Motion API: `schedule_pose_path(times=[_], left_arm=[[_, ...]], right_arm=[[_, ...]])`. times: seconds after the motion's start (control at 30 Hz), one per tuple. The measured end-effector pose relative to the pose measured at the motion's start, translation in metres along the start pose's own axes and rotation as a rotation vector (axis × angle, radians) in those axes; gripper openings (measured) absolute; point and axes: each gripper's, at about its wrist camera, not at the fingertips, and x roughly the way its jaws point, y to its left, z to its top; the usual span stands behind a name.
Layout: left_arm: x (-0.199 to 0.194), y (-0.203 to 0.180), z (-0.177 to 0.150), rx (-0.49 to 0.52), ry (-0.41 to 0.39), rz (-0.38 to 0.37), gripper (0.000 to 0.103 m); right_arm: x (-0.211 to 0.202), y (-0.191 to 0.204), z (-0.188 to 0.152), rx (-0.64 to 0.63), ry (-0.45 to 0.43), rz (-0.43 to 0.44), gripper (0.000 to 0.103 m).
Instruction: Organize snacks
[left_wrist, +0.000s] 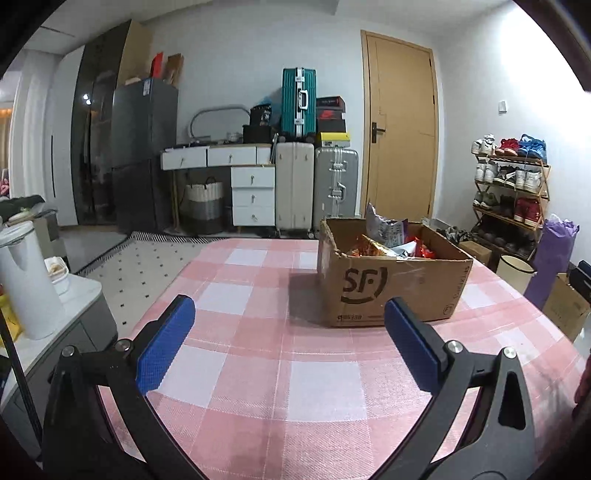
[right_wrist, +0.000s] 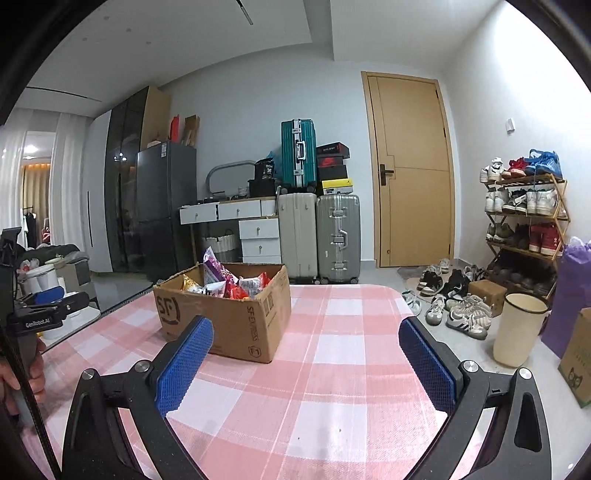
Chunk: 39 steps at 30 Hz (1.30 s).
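Two claws gape empty over the pink-check bench (left_wrist: 258, 369); the snack box (left_wrist: 388, 291) sits upper right of the left claw (left_wrist: 290, 319), upper left of the right claw (right_wrist: 306, 338), about equally near, I judge.

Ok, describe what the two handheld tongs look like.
Both tongs, left and right, have black triangular-cutout frames with silver bolts and blue knobbly-textured pads. In the right wrist view, the left tool's side bears white "GenRobot.AI" lettering, and a thin black cable runs alongside.
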Motion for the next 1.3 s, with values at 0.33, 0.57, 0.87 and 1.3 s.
schedule_pose_path(times=[0.33, 0.57, 0.87, 1.3], left_arm=[[0.026, 0.0, -0.01, 0.002, 0.009, 0.01, 0.102], [0.025, -0.006, -0.011, 0.027, -0.012, 0.01, 0.102], [0.026, -0.008, -0.012, 0.014, -0.016, 0.008, 0.102], [0.04, -0.018, -0.015, 0.004, -0.005, 0.015, 0.102]], right_arm=[[0.008, -0.001, -0.012, 0.024, 0.037, 0.009, 0.102], [0.012, 0.005, -0.013, -0.013, 0.049, 0.009, 0.102], [0.013, 0.008, -0.016, -0.017, 0.052, 0.019, 0.102], [0.012, 0.008, -0.016, -0.02, 0.05, 0.025, 0.102]])
